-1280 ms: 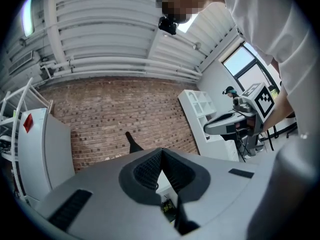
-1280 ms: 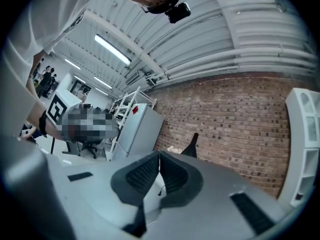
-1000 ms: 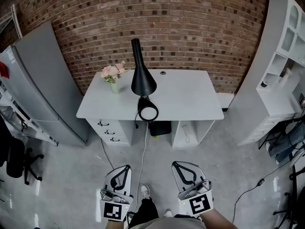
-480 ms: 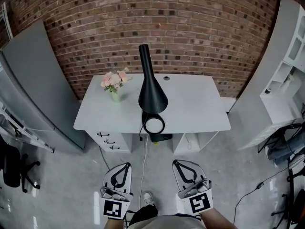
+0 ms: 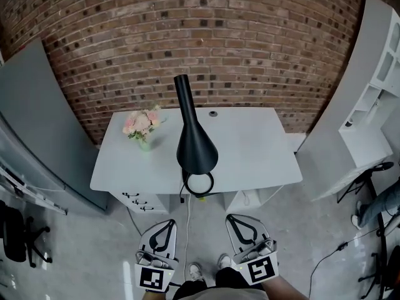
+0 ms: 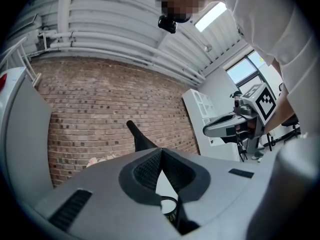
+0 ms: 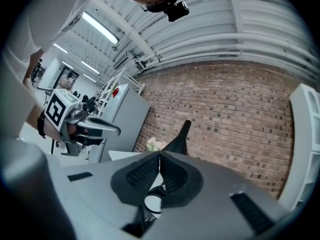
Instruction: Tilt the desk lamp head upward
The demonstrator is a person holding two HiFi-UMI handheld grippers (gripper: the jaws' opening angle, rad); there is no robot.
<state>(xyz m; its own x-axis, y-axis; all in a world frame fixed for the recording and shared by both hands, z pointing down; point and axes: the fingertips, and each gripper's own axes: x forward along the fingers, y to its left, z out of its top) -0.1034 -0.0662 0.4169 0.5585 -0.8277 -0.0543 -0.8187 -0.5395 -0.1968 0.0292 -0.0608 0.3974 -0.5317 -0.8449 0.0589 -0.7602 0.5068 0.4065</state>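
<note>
Lamp (image 5: 196, 144) is standing on the counter (image 5: 262, 147), well ahead; I'm holding my left tool (image 5: 166, 225) and right tool (image 5: 235, 220) closed and empty, so one needs opening before reaching.

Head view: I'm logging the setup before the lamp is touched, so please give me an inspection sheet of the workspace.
Surface: white desk, mostly bare, against the brick wall.
Job's things: black desk lamp stands near the desk's front edge, untouched.
Clutter: small vase of pink flowers at the desk's left rear.
Grippers: left gripper and right gripper both shut and empty, held over the floor short of the desk.
Cables: pale cord drops from the desk front to the floor; dark cable on the floor at right.
Surroundings: grey cabinet at left, white shelving at right, drawers under the desk.
</note>
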